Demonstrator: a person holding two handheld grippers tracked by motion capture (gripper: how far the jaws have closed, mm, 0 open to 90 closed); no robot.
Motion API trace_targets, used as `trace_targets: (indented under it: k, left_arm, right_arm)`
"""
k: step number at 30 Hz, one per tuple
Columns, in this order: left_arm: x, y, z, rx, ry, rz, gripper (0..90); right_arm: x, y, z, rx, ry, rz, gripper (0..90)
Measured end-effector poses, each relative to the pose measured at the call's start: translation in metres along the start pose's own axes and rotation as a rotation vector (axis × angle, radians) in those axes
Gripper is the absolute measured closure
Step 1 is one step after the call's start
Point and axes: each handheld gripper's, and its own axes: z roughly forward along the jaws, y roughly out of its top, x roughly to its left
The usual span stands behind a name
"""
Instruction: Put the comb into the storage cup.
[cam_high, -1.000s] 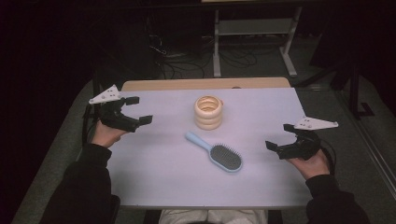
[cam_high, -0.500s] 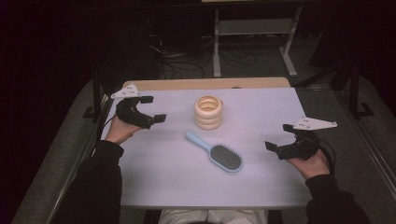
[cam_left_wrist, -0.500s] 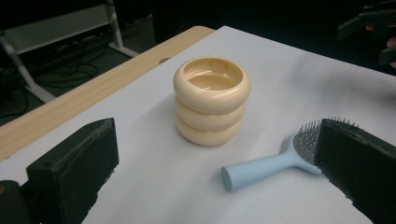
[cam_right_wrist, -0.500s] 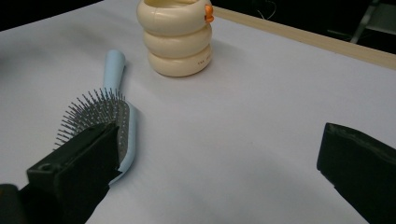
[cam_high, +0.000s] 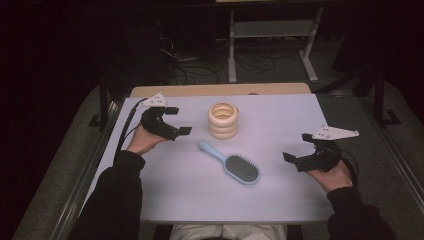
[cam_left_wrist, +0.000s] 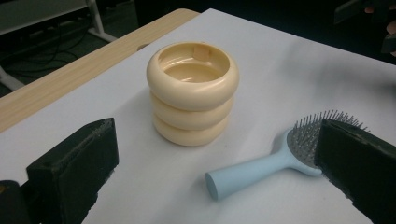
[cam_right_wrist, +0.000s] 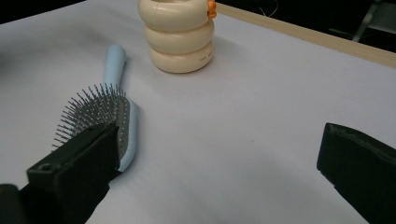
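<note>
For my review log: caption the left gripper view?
Open left gripper faces cream ringed holder and blue hairbrush.

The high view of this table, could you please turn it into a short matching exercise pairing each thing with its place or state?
Things:
1. hairbrush
2. ringed holder
3. left gripper
4. right gripper

States:
A. cream, standing upright behind the brush
B. open, held above the table's right edge
C. light blue, lying flat with its bristles up
D. open, held close beside the cream rings

Pairs: 1-C, 2-A, 3-D, 4-B
</note>
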Motion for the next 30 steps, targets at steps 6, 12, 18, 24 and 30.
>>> trace_targets:
  k: [6, 12, 18, 24, 30]
  left_arm:
    - [0.001, -0.003, 0.011, 0.024, -0.012, 0.001, 0.0]
    - [-0.001, -0.008, 0.024, 0.058, -0.020, 0.001, 0.0]
    - [-0.004, -0.011, 0.036, 0.069, -0.039, 0.001, 0.0]
    - [-0.004, -0.016, 0.048, 0.080, -0.048, -0.007, 0.0]
    - [-0.002, -0.020, 0.057, 0.081, -0.053, -0.021, 0.0]
  right_arm:
    - [0.000, 0.000, 0.001, 0.003, 0.001, -0.004, 0.0]
    - [0.001, 0.000, 0.002, 0.012, -0.001, -0.013, 0.0]
    - [0.002, -0.001, 0.002, 0.017, -0.001, -0.015, 0.0]
    - [0.003, -0.001, 0.003, 0.023, 0.001, -0.019, 0.0]
    - [0.003, -0.001, 0.004, 0.030, 0.003, -0.020, 0.0]
